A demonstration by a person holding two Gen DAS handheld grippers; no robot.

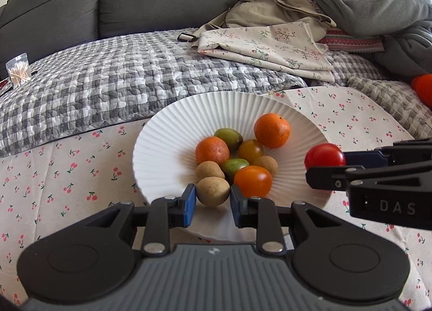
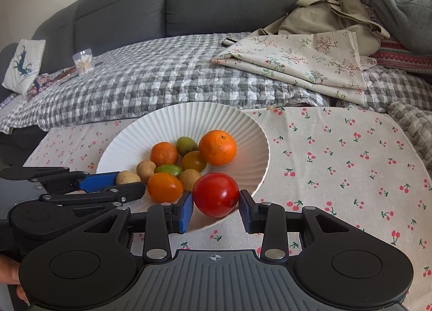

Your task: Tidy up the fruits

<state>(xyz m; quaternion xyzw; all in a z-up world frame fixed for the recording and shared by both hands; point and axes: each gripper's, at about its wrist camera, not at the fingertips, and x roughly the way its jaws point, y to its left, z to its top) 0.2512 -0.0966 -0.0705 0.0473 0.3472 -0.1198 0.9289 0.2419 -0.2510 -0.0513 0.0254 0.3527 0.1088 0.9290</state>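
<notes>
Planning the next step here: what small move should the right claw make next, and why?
Probably open a little and let go. The right claw brackets the round red tomato low over the near rim of the ribbed white plate, beside the other fruit, so releasing should leave it on the plate.
</notes>
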